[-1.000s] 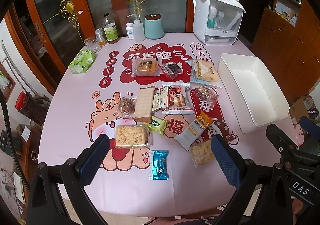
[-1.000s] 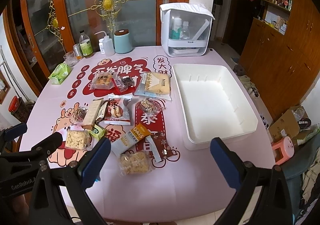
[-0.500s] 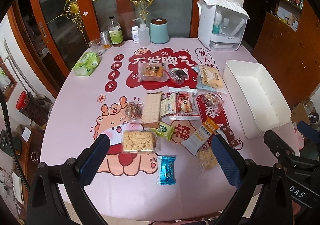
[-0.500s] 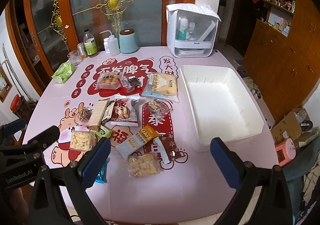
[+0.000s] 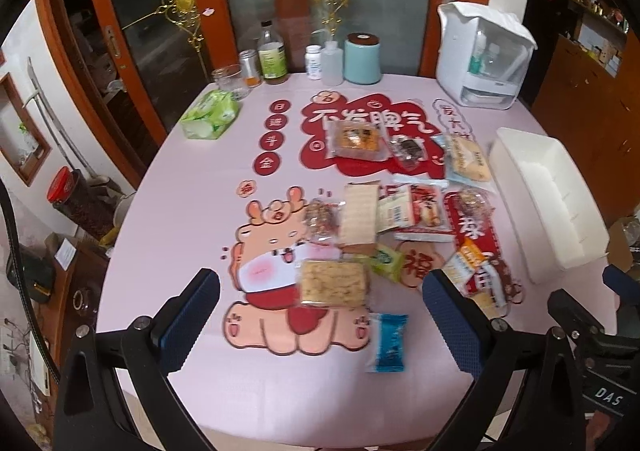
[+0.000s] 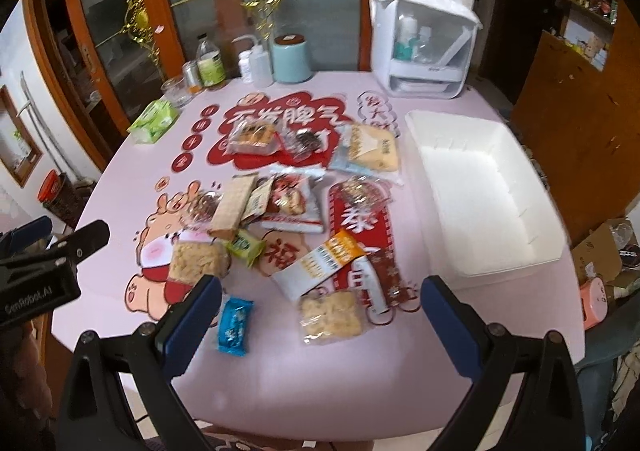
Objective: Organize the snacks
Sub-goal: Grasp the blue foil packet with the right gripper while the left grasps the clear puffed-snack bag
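From the left wrist camera, the left gripper (image 5: 320, 315) is wide open and holds nothing. The snacks lie ahead of it on the table (image 5: 192, 211). The blue snack pack (image 5: 389, 342) is nearest, just inside the right finger, its long side pointing away from the camera.

From the right wrist camera, the right gripper (image 6: 320, 315) is wide open and empty too. The pale cracker pack (image 6: 331, 315) sits right between its fingers. The white bin (image 6: 486, 187) is off to the right, so I think the right gripper is the better one to go first.
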Motion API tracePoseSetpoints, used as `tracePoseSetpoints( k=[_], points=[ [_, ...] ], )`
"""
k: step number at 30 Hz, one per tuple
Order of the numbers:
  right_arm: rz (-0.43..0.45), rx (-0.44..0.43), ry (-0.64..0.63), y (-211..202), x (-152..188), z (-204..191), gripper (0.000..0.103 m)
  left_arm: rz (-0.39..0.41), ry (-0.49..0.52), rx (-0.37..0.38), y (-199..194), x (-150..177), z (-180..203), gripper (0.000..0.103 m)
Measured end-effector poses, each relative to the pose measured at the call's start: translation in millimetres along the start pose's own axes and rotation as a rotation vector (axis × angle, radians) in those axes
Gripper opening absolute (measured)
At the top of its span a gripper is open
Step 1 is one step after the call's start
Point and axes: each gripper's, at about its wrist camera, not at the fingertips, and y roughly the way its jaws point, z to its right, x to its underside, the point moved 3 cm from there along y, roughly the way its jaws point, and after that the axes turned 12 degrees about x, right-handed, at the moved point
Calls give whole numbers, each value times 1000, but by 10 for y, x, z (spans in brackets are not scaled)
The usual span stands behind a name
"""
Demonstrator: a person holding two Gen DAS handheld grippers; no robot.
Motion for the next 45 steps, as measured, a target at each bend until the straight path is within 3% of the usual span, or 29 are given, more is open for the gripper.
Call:
tracePoseSetpoints(
  k=[7, 14, 17, 24, 28, 33, 36, 38, 45],
  points=[
    [-63, -60, -69, 290, 99, -326, 100, -35, -12, -67, 190, 59, -532, 101],
    [-161, -80, -206, 764, 383, -752, 97, -139, -5, -20, 628, 246, -794, 101],
    [-224, -105, -228, 973, 510, -887, 91, -161, 63, -10, 813, 318, -762, 101],
    [-304, -116, -249, 1412, 750, -1205, 89, -270, 285, 21, 1372, 407, -653, 101],
    [-334, -112, -268, 1564, 860, -1371, 81, -318, 374, 82, 1569, 370, -597, 101],
    [-294, -72, -313, 1575, 914, -1495, 74, -382, 553, 147, 1761, 362, -405, 101],
    [-273, -77, -309, 1537, 907, -1498, 57, -403, 648, 152, 1835, 384, -312, 101],
    [-264, -77, -303, 1498, 893, -1464, 38, -422, 711, 151, 1900, 390, -248, 101],
    [-301, -102, -263, 1517, 884, -1247, 35, -494, 874, 161, 2134, 479, -68, 101]
  ],
)
